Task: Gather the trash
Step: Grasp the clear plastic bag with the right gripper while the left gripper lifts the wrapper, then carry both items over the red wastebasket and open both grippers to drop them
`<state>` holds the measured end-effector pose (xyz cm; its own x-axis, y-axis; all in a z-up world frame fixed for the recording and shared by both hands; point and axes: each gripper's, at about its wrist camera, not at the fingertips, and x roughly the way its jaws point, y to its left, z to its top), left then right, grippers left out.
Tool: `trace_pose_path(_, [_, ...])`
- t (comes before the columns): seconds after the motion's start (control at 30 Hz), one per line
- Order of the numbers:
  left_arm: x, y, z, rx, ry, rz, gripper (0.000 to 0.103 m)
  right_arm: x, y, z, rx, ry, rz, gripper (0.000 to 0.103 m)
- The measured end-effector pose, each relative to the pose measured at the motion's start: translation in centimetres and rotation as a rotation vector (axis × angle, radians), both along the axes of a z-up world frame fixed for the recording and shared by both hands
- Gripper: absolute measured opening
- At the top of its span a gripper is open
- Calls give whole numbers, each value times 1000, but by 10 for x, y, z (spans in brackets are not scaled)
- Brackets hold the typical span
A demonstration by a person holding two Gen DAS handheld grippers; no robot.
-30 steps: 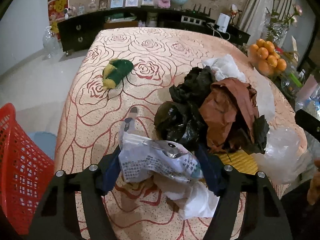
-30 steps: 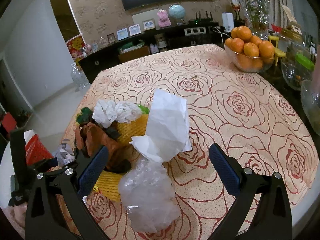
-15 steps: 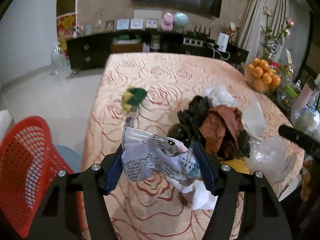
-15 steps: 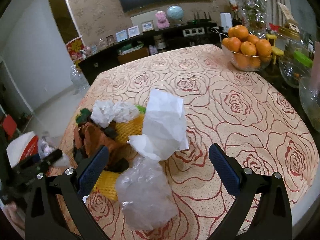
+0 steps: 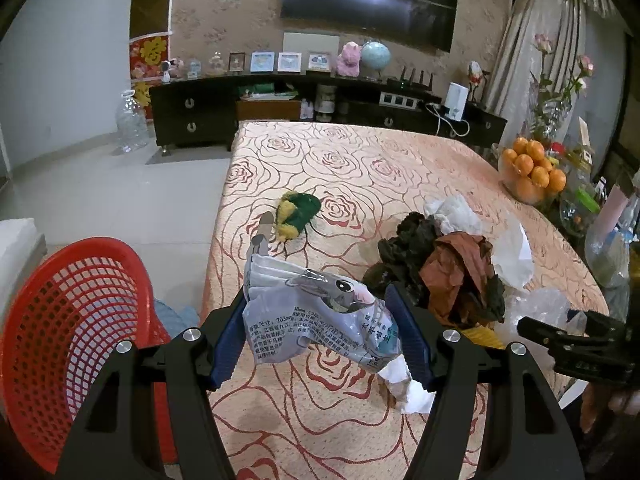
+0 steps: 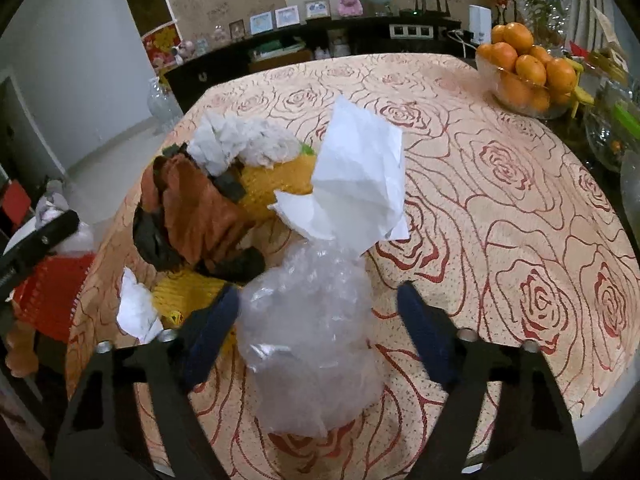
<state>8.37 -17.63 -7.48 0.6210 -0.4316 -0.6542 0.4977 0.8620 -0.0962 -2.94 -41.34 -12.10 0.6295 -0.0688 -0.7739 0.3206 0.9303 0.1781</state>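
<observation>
My left gripper is shut on a printed grey-white plastic wrapper, held above the table's near left corner, with a white tissue hanging below it. A red mesh basket stands on the floor to its left. My right gripper straddles a crumpled clear plastic bag on the rose-patterned tablecloth; its jaws are closing. The left pad touches the bag while the right pad stands a little apart. Behind the bag lie a white paper sheet and a heap of brown paper, black plastic and yellow netting.
A green-and-yellow scrap lies alone on the cloth's left side. A glass bowl of oranges and other glassware stand along the table's right edge. A dark sideboard lines the far wall. The far half of the cloth is bare.
My left gripper has lifted the wrapper off the table, with more of the basket showing beside it. The right gripper has sunk over the clear bag and its jaws have narrowed.
</observation>
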Motion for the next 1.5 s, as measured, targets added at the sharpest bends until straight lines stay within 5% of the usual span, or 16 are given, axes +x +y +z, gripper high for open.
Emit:
trace_pose_path(0.2, [-2,9,2,-10,-6,15,64,1,8,2,-15,-5,33,48])
trace_pose_path(0.67, [-20,47,35,-47,-79,86,64,-4,36,61,-48,-185,90,47])
trace_pose_path(1.5, [-12,164,49,7,-118,390,64,72,147,104,-23,-260,322,47])
